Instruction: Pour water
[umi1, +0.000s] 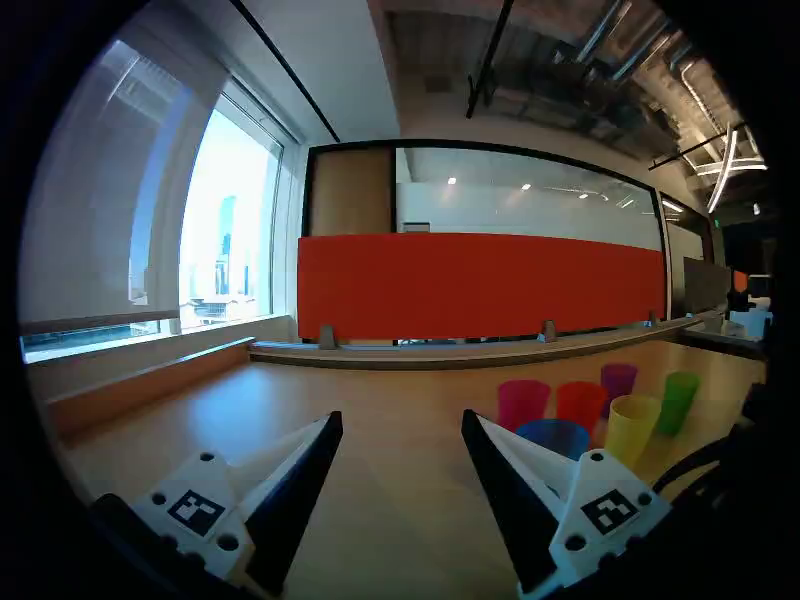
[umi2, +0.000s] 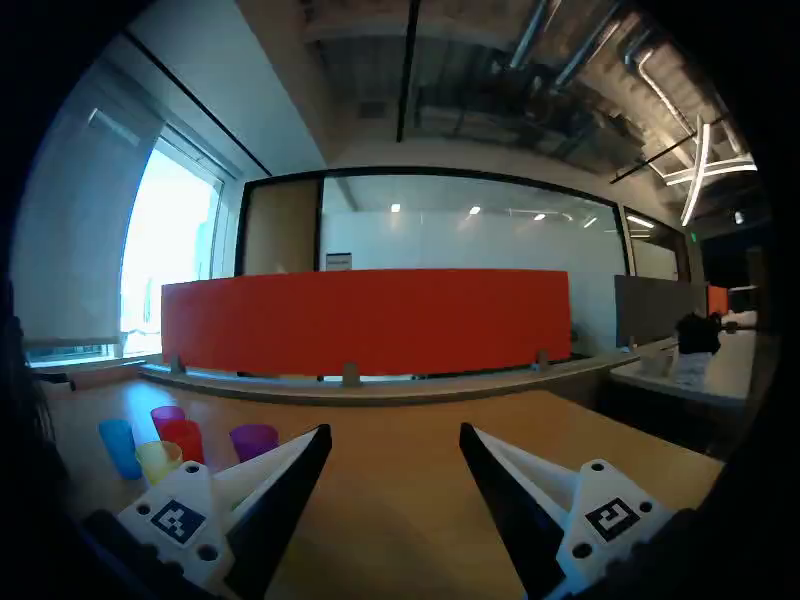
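Left gripper view: left gripper jaws wide apart, empty, over bare tabletop. Cups are packed tight off to the right. Blue cup is nearest, just beside yellow cup. Risk: wide jaws going into that pack clip a neighbour and tip it. Can't tell which cup holds water.

Right gripper view: right gripper jaws released, empty. Purple cup sits just behind one finger, so a sideways sweep could knock it.
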